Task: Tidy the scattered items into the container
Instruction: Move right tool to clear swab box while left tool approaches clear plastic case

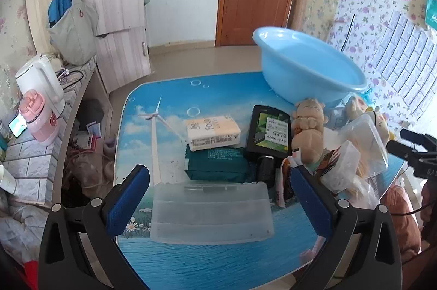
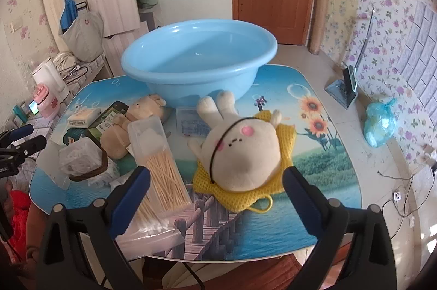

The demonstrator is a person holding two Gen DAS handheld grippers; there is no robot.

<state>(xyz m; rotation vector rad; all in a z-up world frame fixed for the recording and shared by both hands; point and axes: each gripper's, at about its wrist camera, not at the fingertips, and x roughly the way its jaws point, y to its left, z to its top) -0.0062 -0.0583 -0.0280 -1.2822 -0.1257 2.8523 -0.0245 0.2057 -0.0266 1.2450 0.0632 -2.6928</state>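
Landmark: blue basin (image 2: 199, 58), empty, at the table's (image 2: 314, 213) far edge. Left gripper (image 1: 220, 204) — jaws spread wide, nothing held — straddles a translucent plastic box (image 1: 211, 210), well short of the basin. Beyond it, nearer the basin: tissue pack (image 1: 212, 133), green packet (image 1: 215, 163), brown plush bear (image 1: 307, 129). Right gripper (image 2: 217, 201) likewise open and empty, jaws flanking a white plush rabbit (image 2: 243, 153) lying on a yellow mesh pouch (image 2: 286, 142), in front of the basin; cotton-swab box (image 2: 161, 164) to its left. Likely step: grasp rabbit — close on the soft head squarely, avoid snagging the mesh.
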